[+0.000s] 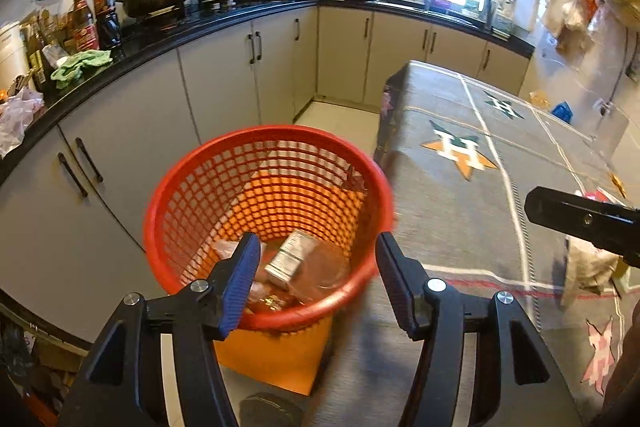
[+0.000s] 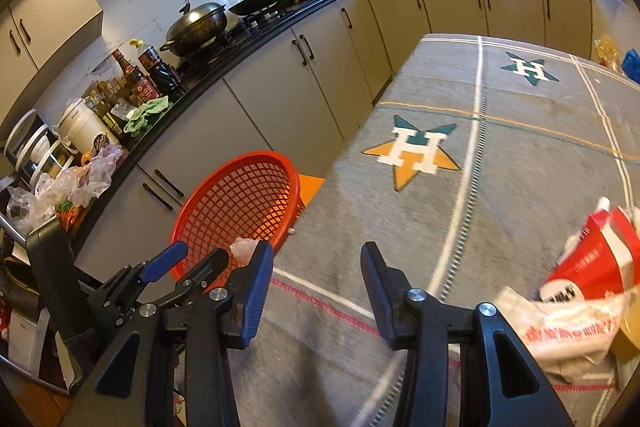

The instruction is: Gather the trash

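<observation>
Nearest our left-hand lens, the left claw (image 1: 316, 283) stands with its jaws apart and nothing between the blue pads; we see the red basket (image 1: 192, 195) through the gap. That basket sits on an orange stool (image 1: 280, 359) just beside the surface (image 1: 460, 219), which is covered by a grey cloth with star-and-H emblems. Down in the basket lie a small printed box (image 1: 289, 259), clear plastic wrap (image 1: 328, 267) and some pinkish scraps. From our right-hand lens, the right claw (image 2: 316, 291) also has its jaws apart, empty, over the grey cloth. To its right on the surface lie a red paper cup (image 2: 592, 263) on its side and a crumpled white wrapper with red print (image 2: 568, 339), touching each other. The kitchen counter (image 2: 224, 71) behind carries a wok, bottles and a green rag.
</observation>
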Tool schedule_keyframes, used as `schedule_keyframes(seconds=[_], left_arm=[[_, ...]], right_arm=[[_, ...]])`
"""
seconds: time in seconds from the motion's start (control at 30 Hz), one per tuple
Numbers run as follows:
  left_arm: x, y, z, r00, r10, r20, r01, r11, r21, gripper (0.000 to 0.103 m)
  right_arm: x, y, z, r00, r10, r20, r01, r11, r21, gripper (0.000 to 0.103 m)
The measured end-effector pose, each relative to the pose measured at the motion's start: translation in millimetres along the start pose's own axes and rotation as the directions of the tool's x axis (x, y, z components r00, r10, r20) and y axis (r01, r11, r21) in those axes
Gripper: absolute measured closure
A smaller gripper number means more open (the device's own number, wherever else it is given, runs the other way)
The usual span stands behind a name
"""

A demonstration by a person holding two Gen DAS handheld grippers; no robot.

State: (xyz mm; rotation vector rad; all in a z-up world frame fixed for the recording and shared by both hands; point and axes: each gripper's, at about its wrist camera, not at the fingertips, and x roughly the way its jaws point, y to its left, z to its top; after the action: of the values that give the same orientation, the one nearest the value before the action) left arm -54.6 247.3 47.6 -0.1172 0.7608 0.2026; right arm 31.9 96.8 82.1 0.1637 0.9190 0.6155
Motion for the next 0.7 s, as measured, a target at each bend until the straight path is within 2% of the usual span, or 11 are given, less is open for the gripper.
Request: schedule_keyframes(seconds=[0.23,0.43,0.57,0.7], left_arm=[[-0.7,-34.0,-6.9,0.999,-0.047,-0.018,0.048,0.998,0.044,0.044],[-2.9,-82.4,-9.2,0.994,-0.106,-0.027,0.108,0.985,0.138,0.043],[-0.7,-115.0,-9.5,0.982,-0.178,-0.057,0.185,0.966,0.180,0.038],[7.8,-146.7,-7.7,0.957,-0.269,-0.113,0.286,0.940,0.187,0.038]], right_arm=[[-34.2,-20.4,-15.2,0.999,-0.001,0.043,0.000,1.000,0.021,0.054],[-81.3,-57.5,-31.3,0.994,-0.025,0.107,0.017,0.997,0.075,0.054],[-111.1,-92.7,-40.1,0.988,-0.053,0.146,0.031,0.988,0.149,0.053],[-137.2,-130.1,-49.7,0.980,-0.089,0.178,0.047,0.972,0.229,0.053]])
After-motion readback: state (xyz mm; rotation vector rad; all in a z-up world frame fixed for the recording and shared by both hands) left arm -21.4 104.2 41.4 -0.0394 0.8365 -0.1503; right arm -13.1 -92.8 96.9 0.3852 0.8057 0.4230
